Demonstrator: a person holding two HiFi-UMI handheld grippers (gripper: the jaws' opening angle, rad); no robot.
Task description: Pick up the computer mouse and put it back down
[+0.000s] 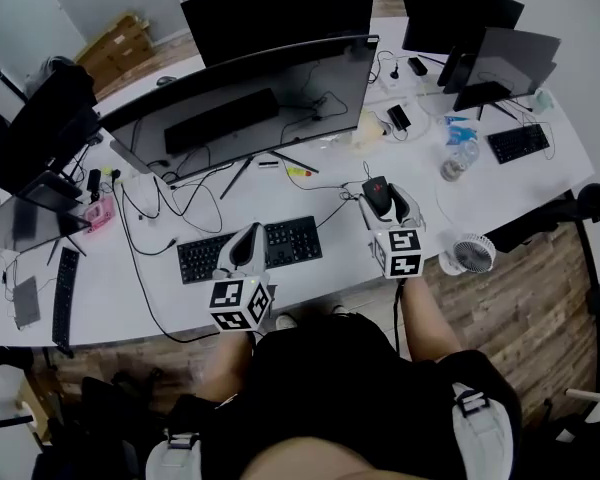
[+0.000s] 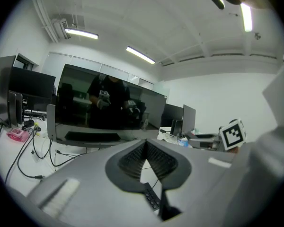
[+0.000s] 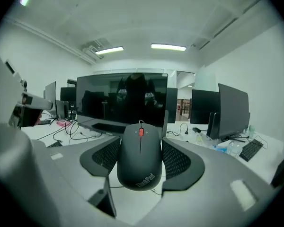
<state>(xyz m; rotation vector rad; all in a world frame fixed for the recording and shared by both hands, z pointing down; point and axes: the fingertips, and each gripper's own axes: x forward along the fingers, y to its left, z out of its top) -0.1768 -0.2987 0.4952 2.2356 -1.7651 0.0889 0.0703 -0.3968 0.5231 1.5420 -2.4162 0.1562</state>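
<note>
A black computer mouse (image 3: 140, 156) with a red scroll wheel sits clamped between the ribbed pads of my right gripper (image 3: 141, 150), lifted off the white desk (image 1: 330, 268). In the head view the mouse (image 1: 378, 195) shows between the right gripper's (image 1: 384, 203) grey jaws, right of the keyboard (image 1: 250, 249); its thin cable runs back toward the monitor. My left gripper (image 1: 246, 251) hovers over the keyboard. Its jaws (image 2: 146, 161) meet at the tips with nothing between them.
A wide curved monitor (image 1: 245, 100) stands behind the keyboard, with loose cables under it. A small white fan (image 1: 470, 253) sits at the desk's front right edge. A water bottle (image 1: 458, 158), a second keyboard (image 1: 518, 142) and more monitors (image 1: 500, 63) lie further right.
</note>
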